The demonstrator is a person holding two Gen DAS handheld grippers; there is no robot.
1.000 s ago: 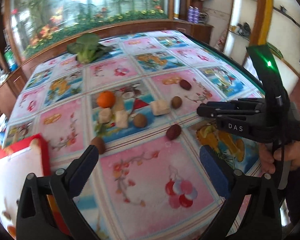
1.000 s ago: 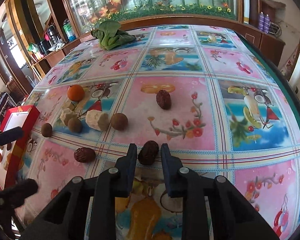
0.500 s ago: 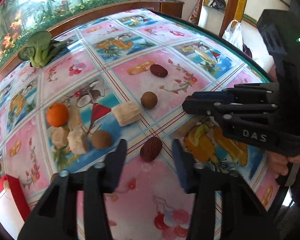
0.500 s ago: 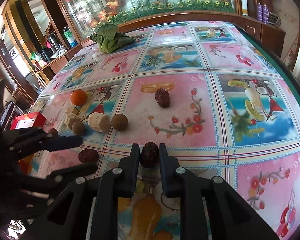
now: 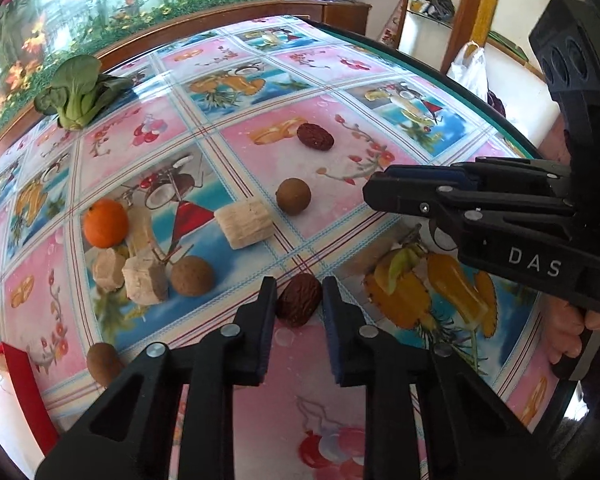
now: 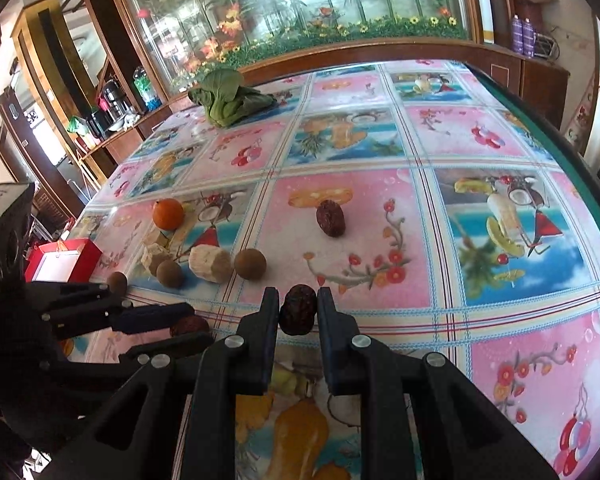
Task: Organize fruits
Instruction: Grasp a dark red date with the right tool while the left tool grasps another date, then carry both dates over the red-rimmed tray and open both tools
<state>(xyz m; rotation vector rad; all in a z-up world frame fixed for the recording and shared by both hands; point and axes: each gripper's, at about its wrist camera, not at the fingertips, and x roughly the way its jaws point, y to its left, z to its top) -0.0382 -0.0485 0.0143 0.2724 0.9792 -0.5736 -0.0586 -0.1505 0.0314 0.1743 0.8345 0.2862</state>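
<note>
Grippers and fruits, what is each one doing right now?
Left gripper: shut on left date.
Right gripper: shut on right date.
Far date: lying loose, ungripped.
Orange: lying loose, ungripped.
Red box: open.

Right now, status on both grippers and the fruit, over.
Left gripper shut on a wrinkled dark-red date. Right gripper shut on a second date. Third date loose on the patterned tablecloth. Nothing obstructing.
</note>
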